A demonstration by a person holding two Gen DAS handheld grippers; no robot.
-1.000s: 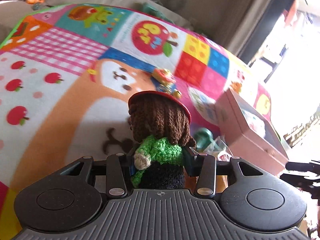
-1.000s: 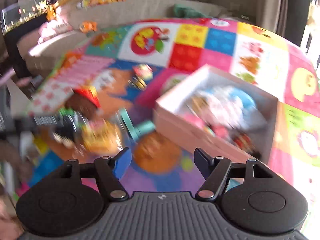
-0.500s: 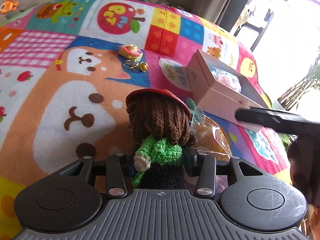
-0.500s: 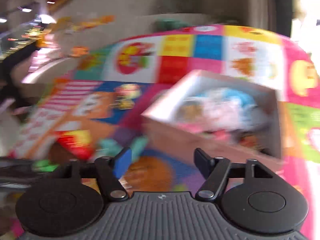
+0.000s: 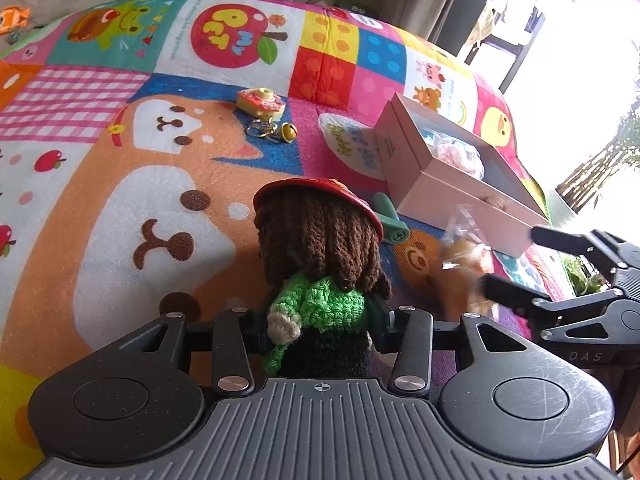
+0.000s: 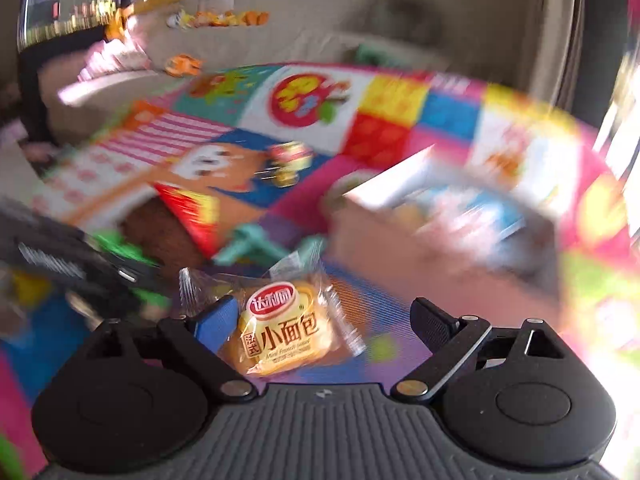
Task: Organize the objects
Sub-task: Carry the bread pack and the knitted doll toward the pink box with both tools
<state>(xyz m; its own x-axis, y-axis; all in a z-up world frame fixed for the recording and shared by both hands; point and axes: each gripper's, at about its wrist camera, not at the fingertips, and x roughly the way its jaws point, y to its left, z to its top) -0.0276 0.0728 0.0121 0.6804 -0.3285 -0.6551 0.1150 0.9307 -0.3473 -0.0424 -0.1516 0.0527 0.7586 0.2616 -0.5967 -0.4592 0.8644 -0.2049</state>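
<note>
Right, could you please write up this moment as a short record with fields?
surface: patchwork play mat
left gripper: shut on crochet doll, held upright
right gripper: open, jaws either side of wrapped bread bun
pink box: open, soft items inside
loose on mat: camera keychain, teal toy
right wrist view: blurred beyond the bun

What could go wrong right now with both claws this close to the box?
The right claw is open around the wrapped bread, which sits off-centre against one finger: closing may pinch only slippery wrapper. The left claw grips the crochet doll low, so it may tip. The pink box already holds items, and the claws could collide.
</note>
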